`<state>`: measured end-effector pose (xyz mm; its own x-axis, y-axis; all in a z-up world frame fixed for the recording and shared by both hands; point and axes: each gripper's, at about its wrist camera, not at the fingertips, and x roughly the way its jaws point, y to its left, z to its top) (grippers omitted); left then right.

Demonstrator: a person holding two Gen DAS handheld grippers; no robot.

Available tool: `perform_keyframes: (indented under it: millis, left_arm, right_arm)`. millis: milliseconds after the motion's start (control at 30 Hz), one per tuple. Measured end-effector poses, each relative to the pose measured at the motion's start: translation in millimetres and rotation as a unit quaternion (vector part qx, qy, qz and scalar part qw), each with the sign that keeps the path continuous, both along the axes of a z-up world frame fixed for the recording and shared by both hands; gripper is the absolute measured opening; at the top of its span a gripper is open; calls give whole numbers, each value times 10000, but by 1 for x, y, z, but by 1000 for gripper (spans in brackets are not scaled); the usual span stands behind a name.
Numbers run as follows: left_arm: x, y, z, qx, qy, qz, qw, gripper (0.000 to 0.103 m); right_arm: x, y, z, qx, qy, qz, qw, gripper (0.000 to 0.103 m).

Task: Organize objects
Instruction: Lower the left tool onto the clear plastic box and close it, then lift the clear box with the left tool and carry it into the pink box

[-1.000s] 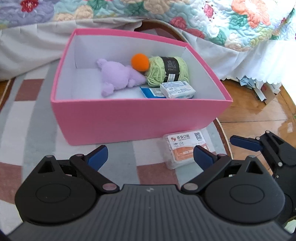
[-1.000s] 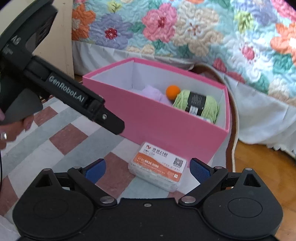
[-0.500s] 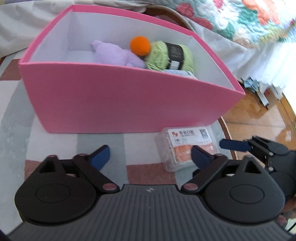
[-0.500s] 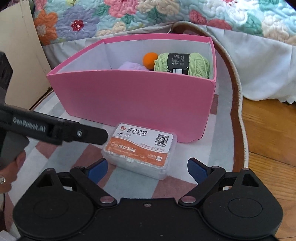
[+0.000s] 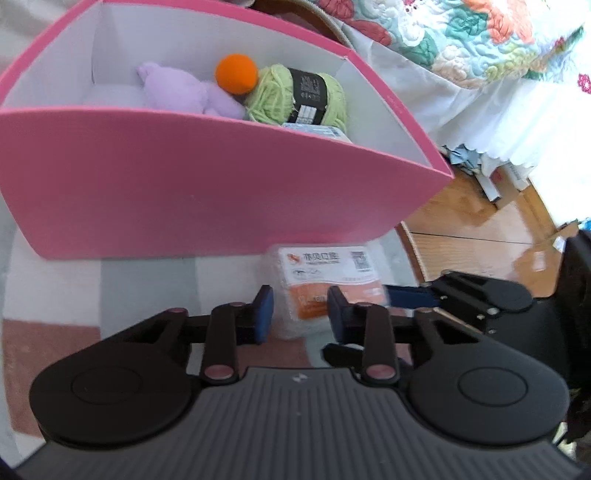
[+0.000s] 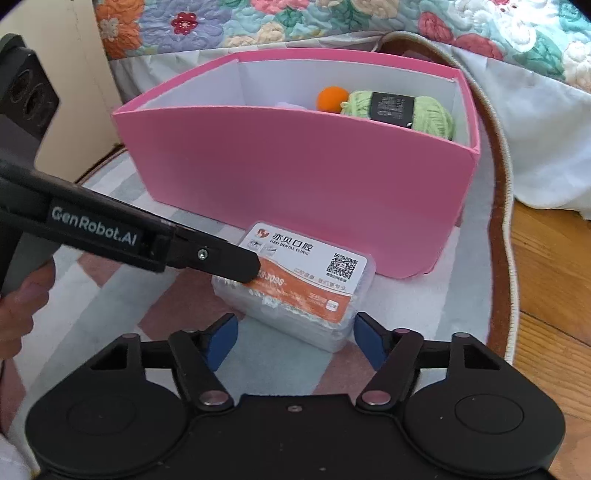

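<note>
Indoors | checked rug (image 6: pixel 122 295) | wood floor (image 6: pixel 546 314) | quilted bed (image 6: pixel 332 22)

"GenRobot.AI" on left gripper (image 6: pixel 255 275), "DENTAL CLINIC" on clear box (image 6: pixel 295 288)

Clear plastic box (image 6: pixel 295 291) with white-and-orange dental-clinic label and QR code, lying flat, label up, on the checked rug (image 6: pixel 110 314) near its curved edge, just in front of the pink storage box (image 6: pixel 295 177). Inside the open-topped, white-lined pink box: purple plush toy (image 5: pixel 177 92), orange ball (image 5: pixel 236 74), green yarn skein (image 5: pixel 299 99) with black band, small packet (image 5: pixel 314 130) partly hidden.
</note>
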<state>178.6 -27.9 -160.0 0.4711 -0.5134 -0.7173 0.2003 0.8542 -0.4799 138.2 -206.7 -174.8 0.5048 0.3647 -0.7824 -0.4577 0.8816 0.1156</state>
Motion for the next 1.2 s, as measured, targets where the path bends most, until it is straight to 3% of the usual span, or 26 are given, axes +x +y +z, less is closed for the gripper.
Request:
perform_keyframes:
  millis: [333, 467, 533, 733, 1200]
  left_arm:
    - [-15, 32, 4, -234, 951, 254, 9949, 30]
    - [-16, 35, 6, -73, 878, 441, 9951, 30]
    - [-14, 35, 5, 24, 819, 507, 9953, 35]
    - [-8, 38, -3, -275, 987, 532, 9933, 38]
    - [-22, 18, 14, 263, 514, 294, 9979, 37]
  right_arm:
    - [-8, 16, 5, 282, 213, 488, 9982, 73]
    - [-6, 23, 4, 226, 173, 537, 9982, 73]
    - [-4, 23, 3, 248, 195, 522, 9981, 73]
    - [-2, 23, -2, 221, 198, 563, 9980, 73]
    - [-12, 48, 0, -306, 0, 508, 9982, 73]
